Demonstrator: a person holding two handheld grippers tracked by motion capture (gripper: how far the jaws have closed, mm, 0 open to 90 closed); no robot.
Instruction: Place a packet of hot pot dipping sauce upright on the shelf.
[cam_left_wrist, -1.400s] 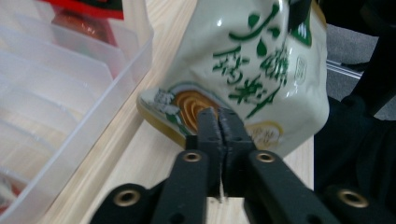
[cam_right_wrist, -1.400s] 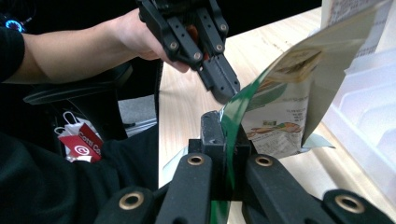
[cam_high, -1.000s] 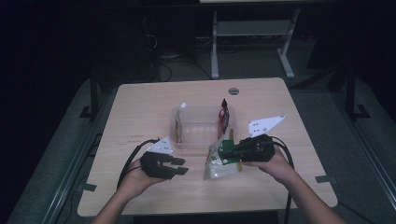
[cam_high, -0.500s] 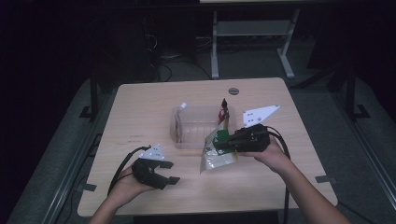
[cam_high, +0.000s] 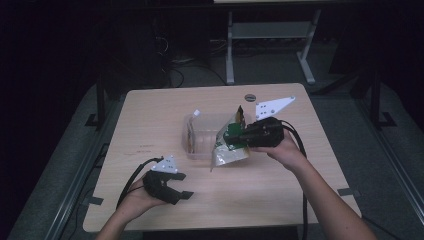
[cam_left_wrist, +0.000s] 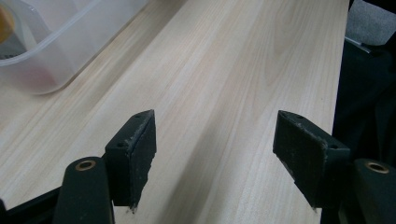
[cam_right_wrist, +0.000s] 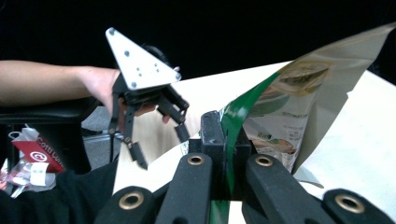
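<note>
My right gripper (cam_high: 236, 136) is shut on the top edge of a green and silver snack bag (cam_high: 227, 152), which hangs tilted just above the table beside a clear plastic tub (cam_high: 197, 142). In the right gripper view the pads (cam_right_wrist: 212, 133) pinch the bag (cam_right_wrist: 289, 107) between them. My left gripper (cam_high: 183, 186) sits low near the table's front left, apart from the bag. Its jaws have just been opening and stand wide with nothing between them, as the left gripper view (cam_left_wrist: 217, 140) shows over bare wood. A corner of the tub (cam_left_wrist: 42, 51) lies ahead of it.
The tub holds a brown and red packet (cam_high: 240, 116) at its right end. A small dark disc (cam_high: 250, 97) lies near the far edge of the wooden table (cam_high: 150, 115). A metal stand (cam_high: 270, 35) is behind the table. A red wrapper (cam_right_wrist: 39, 151) shows off the table.
The right gripper has lifted the bag up and toward the tub. The left gripper's jaws have spread wider and the hand has drawn slightly toward the front edge.
</note>
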